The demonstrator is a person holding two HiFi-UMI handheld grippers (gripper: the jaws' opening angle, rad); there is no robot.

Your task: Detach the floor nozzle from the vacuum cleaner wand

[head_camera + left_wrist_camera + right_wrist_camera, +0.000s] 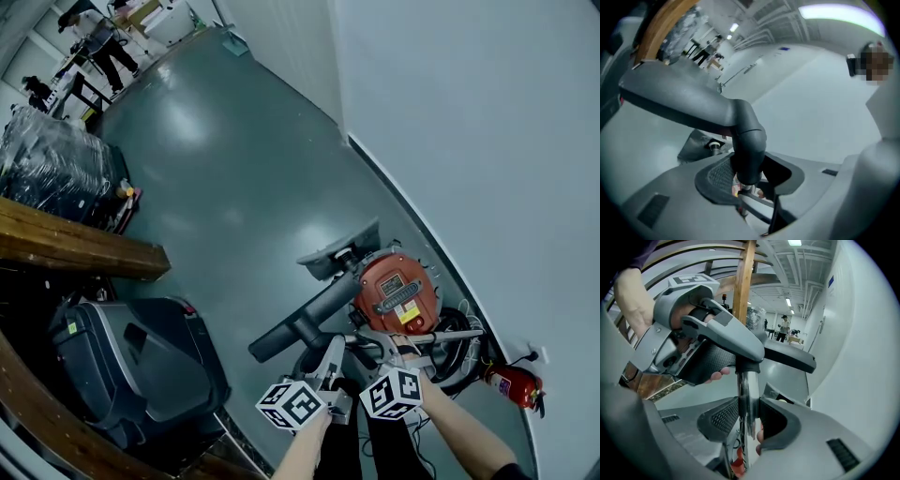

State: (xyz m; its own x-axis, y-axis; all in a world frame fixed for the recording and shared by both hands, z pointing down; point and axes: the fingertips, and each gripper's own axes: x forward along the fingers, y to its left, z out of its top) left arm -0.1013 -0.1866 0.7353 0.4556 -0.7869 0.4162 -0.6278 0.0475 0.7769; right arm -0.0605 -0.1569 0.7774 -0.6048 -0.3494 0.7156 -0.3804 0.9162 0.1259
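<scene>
- The left tool (749, 176) is closed on the dark bent neck (749, 140) of the floor nozzle (675, 101). The neck sits right between its two jaws, and the pads touch it.
- The floor nozzle is a long grey bar. In the left gripper view it goes from the neck out toward 10 o'clock.
- The right tool (747, 411) is closed on the shiny metal wand (746, 394). The wand stands upright between its jaws, and both pads press on it.
- In the right gripper view the top of the wand goes into a dark collar. The left tool is just above that, toward 10 o'clock. The nozzle sticks out from there toward 3 o'clock. The nozzle is still on the wand.
- In the head view both tools are at 6 o'clock, side by side, each in one hand.
- The red vacuum cleaner (398, 292) sits on the floor (216, 169) at about 4 o'clock, just past the tools and close to the white wall (487, 141).
- A grey flat part (337, 248) lies on the floor just beside the vacuum cleaner.
- A small red fire extinguisher (511, 384) lies by the wall at 4 o'clock, near the edge.
- A wooden beam (75, 246) is at 9 o'clock.
- Some people (103, 37) are far off at 11 o'clock.
</scene>
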